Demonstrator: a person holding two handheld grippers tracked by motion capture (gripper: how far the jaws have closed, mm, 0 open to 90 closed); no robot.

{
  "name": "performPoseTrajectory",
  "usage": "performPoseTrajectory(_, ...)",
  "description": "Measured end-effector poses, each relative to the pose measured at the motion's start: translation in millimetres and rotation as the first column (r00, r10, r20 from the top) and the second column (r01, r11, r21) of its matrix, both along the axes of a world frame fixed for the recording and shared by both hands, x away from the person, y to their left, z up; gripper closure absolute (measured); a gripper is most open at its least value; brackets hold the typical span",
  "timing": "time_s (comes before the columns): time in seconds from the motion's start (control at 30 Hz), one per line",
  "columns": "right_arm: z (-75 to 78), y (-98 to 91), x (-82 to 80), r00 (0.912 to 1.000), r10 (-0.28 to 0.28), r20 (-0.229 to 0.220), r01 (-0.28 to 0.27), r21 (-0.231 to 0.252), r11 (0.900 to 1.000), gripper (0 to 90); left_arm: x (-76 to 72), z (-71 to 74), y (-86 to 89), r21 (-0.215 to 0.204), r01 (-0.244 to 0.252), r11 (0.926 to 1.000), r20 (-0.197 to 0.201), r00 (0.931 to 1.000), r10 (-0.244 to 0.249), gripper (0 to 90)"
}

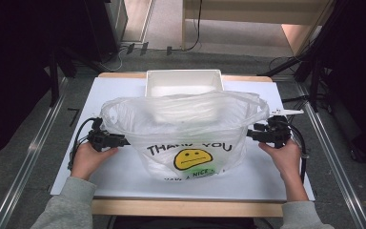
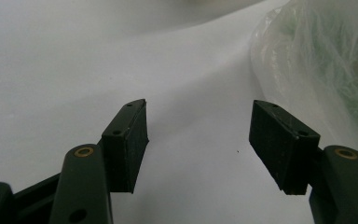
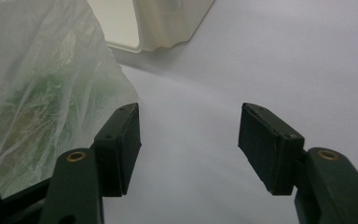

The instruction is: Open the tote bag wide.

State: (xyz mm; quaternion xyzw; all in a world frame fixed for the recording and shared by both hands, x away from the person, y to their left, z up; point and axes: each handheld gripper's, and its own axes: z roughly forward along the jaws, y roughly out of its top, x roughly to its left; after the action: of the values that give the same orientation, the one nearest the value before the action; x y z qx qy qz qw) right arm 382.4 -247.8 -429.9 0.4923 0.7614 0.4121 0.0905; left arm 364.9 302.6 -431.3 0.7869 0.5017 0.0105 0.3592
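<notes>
2 open tools beside the plastic bag

The plastic bag stands on the tabletop before the white bin. Left tool and right tool gape wide, holding nothing; the unsupported bag may slump.

A white rectangular plastic tub stands at the far edge of the white flat tabletop, beyond both claws and about midway between them; in the right gripper view its rounded cream corner is ahead of that claw, well apart from it. A light wooden border runs along the near table edge, behind the claws. Grey floor with metal rails lies outside each claw.
</notes>
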Motion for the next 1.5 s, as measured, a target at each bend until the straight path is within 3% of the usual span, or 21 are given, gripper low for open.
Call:
performPoseTrajectory(0.67, 0.7, -1.6, 1.5, 0.9996, 0.026, -0.01, -0.026, 0.007, 0.9996, 46.0, 0.5, 3.5, 2.7, -0.006, 0.017, 0.9998, 0.009, 0.9998, -0.016, 39.0)
performPoseTrajectory(0.77, 2.6, -3.3, 2.2, 0.9992, 0.039, -0.012, -0.038, 0.021, 0.999, 49.0, 2.1, 7.8, 3.8, -0.029, 0.032, 0.9991, 0.008, 0.9995, -0.032, 42.3)
performPoseTrajectory(0.87, 8.7, -4.5, 3.0, 0.9985, 0.054, -0.006, -0.053, 0.022, 0.9983, 51.1, 3.7, 13.9, 5.3, -0.047, 0.057, 0.9973, 0.011, 0.9984, -0.056, 51.1)
performPoseTrajectory(0.9, 15.9, -5.6, 3.4, 0.9974, 0.071, 0.009, -0.071, 0.033, 0.9969, 52.0, 5.4, 18.9, 6.5, -0.072, 0.072, 0.9948, 0.01, 0.9974, -0.071, 53.2)
performPoseTrajectory(1.0, 24.7, -7.0, 4.4, 0.9952, 0.095, 0.023, -0.096, 0.045, 0.9943, 50.9, 5.7, 24.6, 5.9, -0.079, 0.095, 0.9923, 0.014, 0.9954, -0.095, 56.4)
performPoseTrajectory(1.1, 45.7, -12.8, 10.5, 0.9882, 0.151, 0.029, -0.152, 0.04, 0.9876, 50.8, 7.8, 31.8, 7.7, -0.06, 0.128, 0.99, 0.014, 0.9918, -0.127, 62.0)
performPoseTrajectory(1.27, 65.4, -17.8, 15.4, 0.9839, 0.174, 0.041, -0.175, 0.037, 0.9838, 51.2, 13.6, 46.7, 14.0, -0.061, 0.14, 0.9882, 0.027, 0.99, -0.139, 66.5)
performPoseTrajectory(1.5, 101.7, -15.3, 24.4, 0.9691, 0.24, 0.056, -0.241, 0.004, 0.9706, 54.5, 24.8, 71.8, 16.0, -0.049, 0.185, 0.9815, 0.038, 0.9824, -0.183, 79.0)
